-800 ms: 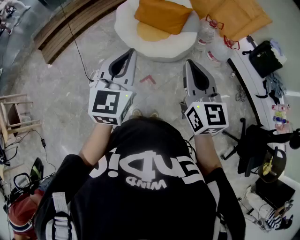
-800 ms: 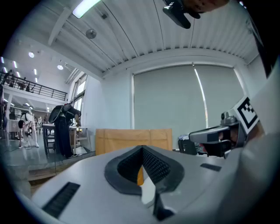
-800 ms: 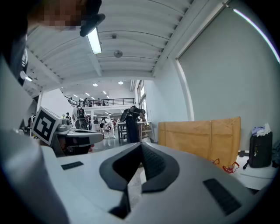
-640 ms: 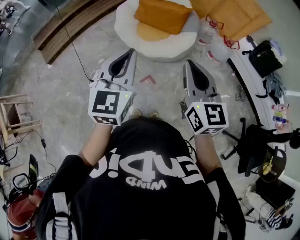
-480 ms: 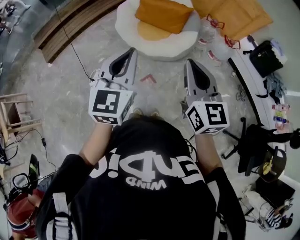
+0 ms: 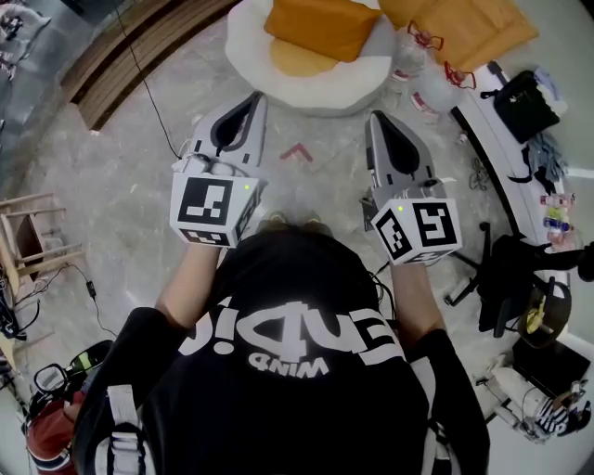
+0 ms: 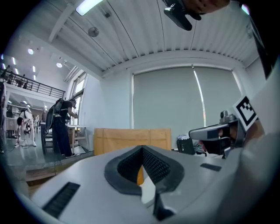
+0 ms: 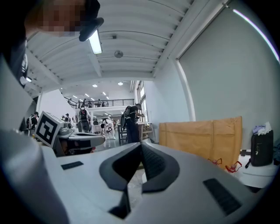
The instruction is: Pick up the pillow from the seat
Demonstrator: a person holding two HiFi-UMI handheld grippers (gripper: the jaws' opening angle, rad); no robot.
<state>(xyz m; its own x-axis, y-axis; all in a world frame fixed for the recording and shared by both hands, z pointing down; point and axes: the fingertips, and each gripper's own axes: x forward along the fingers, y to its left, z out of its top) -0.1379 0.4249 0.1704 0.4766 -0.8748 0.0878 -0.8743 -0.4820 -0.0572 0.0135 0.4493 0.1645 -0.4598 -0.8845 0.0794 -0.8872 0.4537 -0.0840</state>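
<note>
- Lying on the round white seat (image 6: 249, 67), the orange fabric pillow (image 6: 320, 26) is untouched.
- Grey left gripper (image 6: 256, 96) and right gripper (image 6: 375, 117) are both closed, empty.

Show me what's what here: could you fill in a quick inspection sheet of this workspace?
Surface: grey stone floor with a red tape mark.
Job's things: orange pillow lying on the round white seat, untouched.
Clutter: clear bags with red handles, cardboard sheet, black bag.
Grippers: left gripper and right gripper both shut and empty, held level, short of the seat.
Cables: black cable across the floor.
Surroundings: wooden stool, black office chair, people in the background.
</note>
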